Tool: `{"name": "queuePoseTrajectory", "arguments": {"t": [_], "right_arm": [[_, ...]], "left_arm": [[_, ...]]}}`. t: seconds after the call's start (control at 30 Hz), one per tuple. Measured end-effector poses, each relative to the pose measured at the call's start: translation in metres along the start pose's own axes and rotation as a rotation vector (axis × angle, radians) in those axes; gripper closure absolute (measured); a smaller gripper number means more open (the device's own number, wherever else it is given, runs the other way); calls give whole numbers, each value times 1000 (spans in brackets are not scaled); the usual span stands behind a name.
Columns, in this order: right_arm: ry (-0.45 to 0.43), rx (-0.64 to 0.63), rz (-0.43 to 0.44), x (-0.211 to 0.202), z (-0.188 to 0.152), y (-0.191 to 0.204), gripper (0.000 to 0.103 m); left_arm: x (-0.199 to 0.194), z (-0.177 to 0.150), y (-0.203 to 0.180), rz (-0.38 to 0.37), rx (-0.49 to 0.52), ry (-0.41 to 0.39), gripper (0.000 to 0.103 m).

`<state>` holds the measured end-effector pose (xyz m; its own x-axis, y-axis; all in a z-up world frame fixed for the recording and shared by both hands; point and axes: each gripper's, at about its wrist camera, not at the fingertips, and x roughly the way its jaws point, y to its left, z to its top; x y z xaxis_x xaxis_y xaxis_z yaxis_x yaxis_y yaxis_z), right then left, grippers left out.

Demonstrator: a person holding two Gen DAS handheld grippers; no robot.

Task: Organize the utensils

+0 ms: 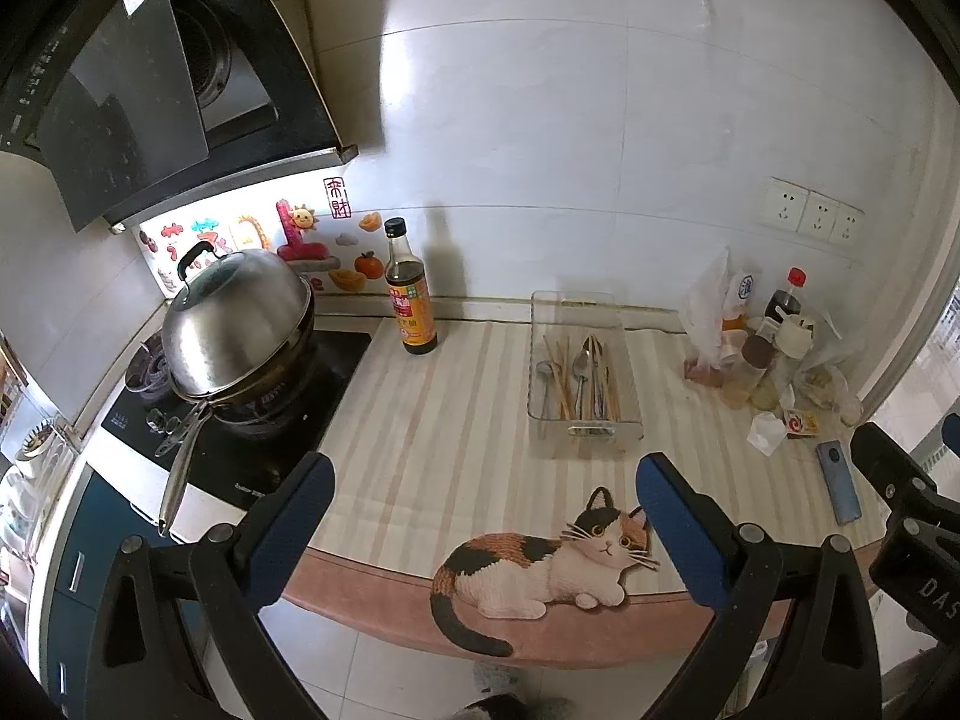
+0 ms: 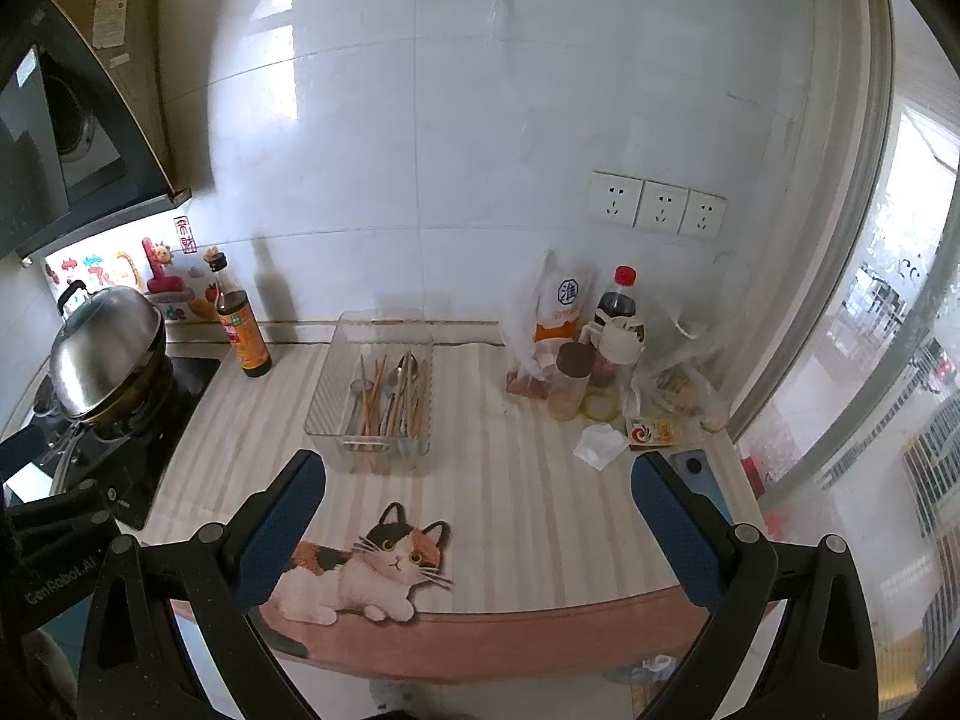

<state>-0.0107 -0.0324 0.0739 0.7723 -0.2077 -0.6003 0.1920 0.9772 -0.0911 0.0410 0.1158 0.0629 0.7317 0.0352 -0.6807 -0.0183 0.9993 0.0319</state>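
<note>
Fingers (image 1: 306, 516) of the left gripper (image 1: 480, 516) stand wide apart with nothing between them, their blue pads hanging above the near edge of the table (image 1: 420, 420) and touching nothing. Between them lies the striped mat (image 1: 456, 450) with a printed cat (image 1: 540, 558) at its front border. The right gripper (image 2: 477, 516) is the same: its fingers (image 2: 288, 516) are spread wide, empty, and held over the front of the mat, with the cat just inside the left finger in that view.

Beyond both grippers, near the middle of the table and well apart from any finger, sits a clear plastic tray (image 1: 579, 438) with its far end close to the wall. Inside it lie the utensils (image 1: 579, 378): metal spoons and wooden chopsticks, all lengthwise and mixed together.

Left of the tray a dark sauce bottle (image 1: 411, 300) stands upright near the wall. Further left is the stove (image 1: 252, 420), carrying a pan covered by a domed steel lid (image 1: 234, 318), with the range hood (image 1: 150, 90) above. To the right of the tray a cluster of bottles, jars and plastic bags (image 2: 600, 354) crowds the corner; a crumpled tissue (image 2: 600, 444), a small box (image 2: 648, 432) and a blue phone (image 1: 837, 489) lie in front of it. Three wall sockets (image 2: 657, 204) sit above.
</note>
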Motion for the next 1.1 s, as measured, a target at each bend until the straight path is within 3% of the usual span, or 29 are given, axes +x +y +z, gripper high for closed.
{"name": "queuePoseTrajectory", "arguments": {"t": [1.1], "right_arm": [[-1,-10,11,3,4,-1,0]], "left_arm": [[-4,4,-2,10,-19,-11,0]]}}
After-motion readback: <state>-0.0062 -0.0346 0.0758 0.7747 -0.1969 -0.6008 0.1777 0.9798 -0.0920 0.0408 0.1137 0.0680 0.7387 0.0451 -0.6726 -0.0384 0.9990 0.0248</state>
